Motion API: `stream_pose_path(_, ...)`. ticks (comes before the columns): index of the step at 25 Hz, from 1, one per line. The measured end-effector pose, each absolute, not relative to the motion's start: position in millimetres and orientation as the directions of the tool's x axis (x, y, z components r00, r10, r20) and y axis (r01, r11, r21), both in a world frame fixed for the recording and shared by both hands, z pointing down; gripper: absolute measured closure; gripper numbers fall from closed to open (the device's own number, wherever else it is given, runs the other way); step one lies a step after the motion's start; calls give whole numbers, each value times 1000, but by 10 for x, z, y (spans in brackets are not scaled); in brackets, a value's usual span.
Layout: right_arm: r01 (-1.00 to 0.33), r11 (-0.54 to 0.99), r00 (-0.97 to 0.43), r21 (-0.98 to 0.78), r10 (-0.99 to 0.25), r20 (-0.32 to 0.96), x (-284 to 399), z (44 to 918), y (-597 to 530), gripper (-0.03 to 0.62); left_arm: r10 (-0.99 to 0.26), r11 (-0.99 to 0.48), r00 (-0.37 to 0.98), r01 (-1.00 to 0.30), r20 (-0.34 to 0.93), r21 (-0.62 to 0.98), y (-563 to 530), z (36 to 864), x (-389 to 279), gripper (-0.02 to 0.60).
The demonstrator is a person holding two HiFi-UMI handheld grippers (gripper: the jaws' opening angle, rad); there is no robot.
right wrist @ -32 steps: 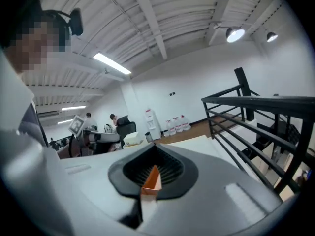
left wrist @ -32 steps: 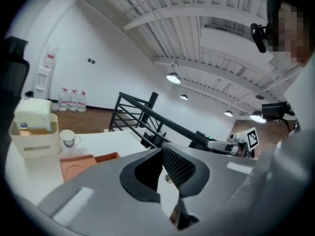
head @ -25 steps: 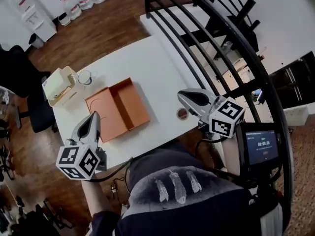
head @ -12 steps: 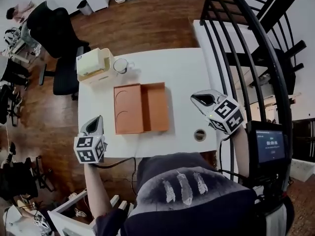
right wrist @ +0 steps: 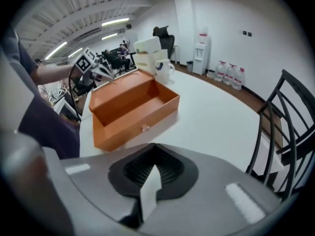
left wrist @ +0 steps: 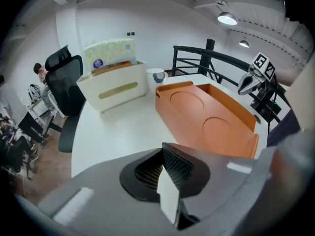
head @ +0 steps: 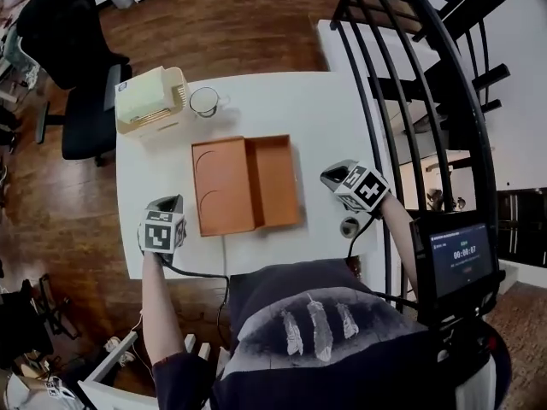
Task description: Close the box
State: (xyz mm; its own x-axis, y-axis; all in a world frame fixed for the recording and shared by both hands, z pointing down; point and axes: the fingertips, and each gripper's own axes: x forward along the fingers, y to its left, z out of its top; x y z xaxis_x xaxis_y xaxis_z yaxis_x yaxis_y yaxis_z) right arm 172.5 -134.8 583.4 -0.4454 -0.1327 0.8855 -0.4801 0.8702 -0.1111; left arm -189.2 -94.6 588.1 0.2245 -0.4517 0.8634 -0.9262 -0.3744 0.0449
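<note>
Both of my tongs are pressed together with nothing between them: the left tongs (head: 164, 202) sit near the left edge of the worktop (head: 291, 114), and the right tongs (head: 332, 176) are near the right wall of the box (head: 256, 182). The box lies open mid-worktop, its lid (head: 220, 186) flat to the left of the tray (head: 275, 176). As I judge it, a low push at the flat lid would slide the whole box towards the mug (head: 205, 101) instead of raising the lid. An unbraced tray could also skid. Only the right gripper view shows the small stud (right wrist: 144, 128) on the tray's front wall. Only the head view shows both tongs flanking the box.
</note>
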Motion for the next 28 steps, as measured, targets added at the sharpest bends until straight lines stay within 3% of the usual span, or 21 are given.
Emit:
stream_pose_path(6,-359,929,-297,-92,-20,955,1807,6282,-1194,589,-339,-483,270,-872,901,80,-975,6188,-1802,566)
stream_pose_path(16,-382,913,-324,-145,15,946,1777,6515,-1145,589,-253,-442,339,-874,906,203,-976,6500,-1805,568)
stream_pose_path(23,-249,964,-225,-96,39,974,1812,6414,-1077,589,-207,-463,306,-867,929,183,-934,6443,-1674,568)
stream_pose_path(28,-188,976,-244,-113,65,967,1461,6528,-1057,589,-204,-484,278,-862,939,150,-946,6529,-1757,567)
